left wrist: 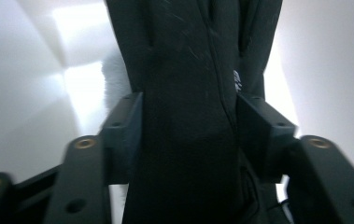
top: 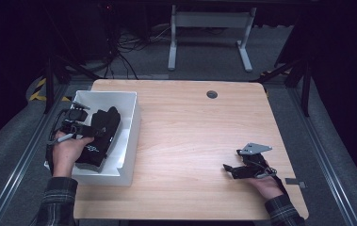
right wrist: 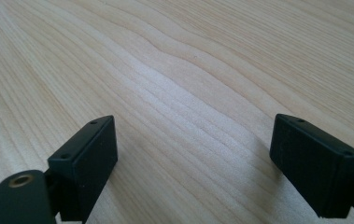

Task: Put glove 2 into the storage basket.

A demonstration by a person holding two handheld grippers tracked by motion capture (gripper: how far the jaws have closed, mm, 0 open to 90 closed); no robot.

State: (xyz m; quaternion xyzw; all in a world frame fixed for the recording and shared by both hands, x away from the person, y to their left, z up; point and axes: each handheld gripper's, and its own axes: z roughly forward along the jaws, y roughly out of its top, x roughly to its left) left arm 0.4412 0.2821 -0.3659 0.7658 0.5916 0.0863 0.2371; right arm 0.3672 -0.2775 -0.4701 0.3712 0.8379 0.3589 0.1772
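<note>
The left gripper [top: 87,133] is lowering a black glove [left wrist: 184,93] into the white bin [top: 131,123], jaws touching it loosely (the right gripper [right wrist: 193,154] is idling open); spread wider before lifting clear

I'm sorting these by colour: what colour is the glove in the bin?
Black, with small white lettering. The glove shows best in the high view, lying in the white bin.

Not much to read here, honestly. The black glove [left wrist: 184,93] has a bit of white print near its edge in the left gripper view, and a small white mark in the high view, but both are too small and blurry to make out.
</note>
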